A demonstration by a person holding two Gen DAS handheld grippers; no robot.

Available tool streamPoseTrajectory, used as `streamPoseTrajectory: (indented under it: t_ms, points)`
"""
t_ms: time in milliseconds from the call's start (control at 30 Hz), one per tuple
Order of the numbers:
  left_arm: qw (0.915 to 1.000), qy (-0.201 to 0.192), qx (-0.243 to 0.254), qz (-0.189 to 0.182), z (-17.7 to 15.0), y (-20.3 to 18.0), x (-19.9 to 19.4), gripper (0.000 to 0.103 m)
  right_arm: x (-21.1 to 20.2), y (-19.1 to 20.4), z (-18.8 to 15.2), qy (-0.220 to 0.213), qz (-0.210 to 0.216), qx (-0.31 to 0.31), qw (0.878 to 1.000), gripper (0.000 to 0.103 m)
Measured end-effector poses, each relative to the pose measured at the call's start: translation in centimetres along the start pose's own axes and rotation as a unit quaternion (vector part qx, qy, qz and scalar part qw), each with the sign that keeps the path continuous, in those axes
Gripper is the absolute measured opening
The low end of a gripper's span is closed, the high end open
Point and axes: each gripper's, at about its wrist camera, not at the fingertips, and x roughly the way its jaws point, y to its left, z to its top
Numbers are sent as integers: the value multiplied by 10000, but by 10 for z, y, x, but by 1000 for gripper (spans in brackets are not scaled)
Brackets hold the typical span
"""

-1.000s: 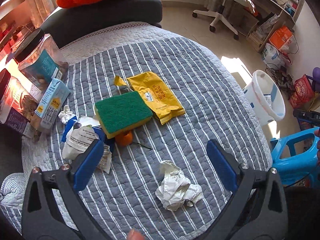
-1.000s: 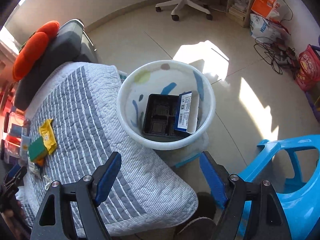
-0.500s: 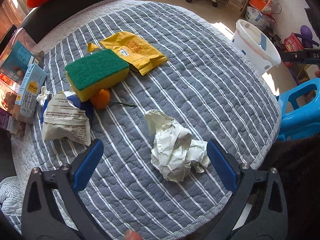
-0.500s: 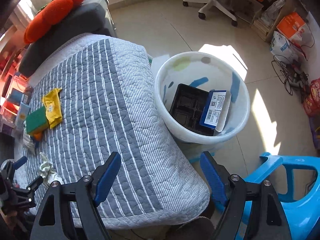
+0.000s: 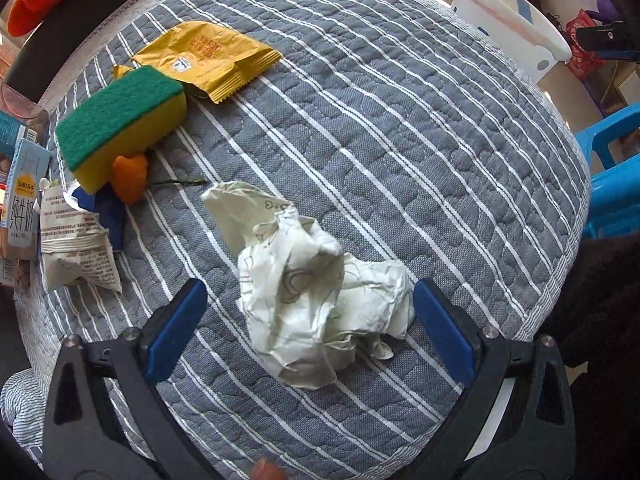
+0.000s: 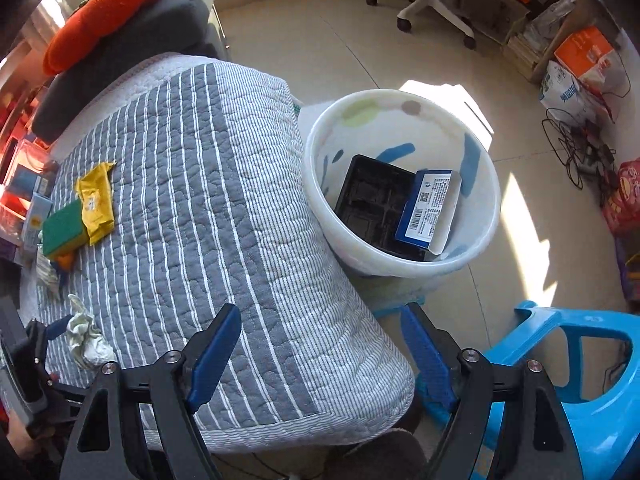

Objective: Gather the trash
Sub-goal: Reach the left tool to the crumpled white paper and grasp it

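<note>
1. Left wrist view: left hand-held gripper (image 5: 306, 330) points down over the crumpled paper (image 5: 316, 288) lying on the striped quilt (image 5: 400, 140). Jaws stand wide, one blue pad each side of the wad, neither pressing on it; nothing held. Sponge (image 5: 120, 120), yellow wrapper (image 5: 208, 58), orange bit (image 5: 130, 176) and printed wrapper (image 5: 76, 248) lie further back, apart from the wad.
2. Right wrist view: right hand-held gripper (image 6: 320, 354) wide, empty, above the quilt's edge. White bucket (image 6: 400, 192) stands on the floor just beside the quilted surface, with a black tray (image 6: 372, 196) and blue box (image 6: 428, 208) inside.
3. Risks, judged: the wad is loose and lopsided, so closing may catch only a flap and let it slip; going too low could pinch quilt along with paper; a weak hold could drop it short of the bucket.
</note>
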Motion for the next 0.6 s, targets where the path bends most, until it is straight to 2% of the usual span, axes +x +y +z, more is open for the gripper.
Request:
streamPoseTrajectory:
  t_ms: [133,233,300,333,400,600]
  points:
    - [9992,70,-365,-120,3,10,2,101,1,2,0,10,0,-6,10000,83]
    - [9996,110,-227,-140,2,11,2,86,2,5,1,20,5,-26,10000,83]
    - [9996,121,-143,-226,0,10,-1,68,3,8,2,21,12,-49,10000,83]
    - [9995,117,-125,-266,-1,9,-3,65,4,10,2,23,15,-60,10000,83]
    - [9993,99,-121,-353,-2,5,-10,52,4,14,3,27,34,-84,10000,84]
    - [9968,-250,-543,-535,-1,32,-39,48,6,34,8,22,102,-199,9997,84]
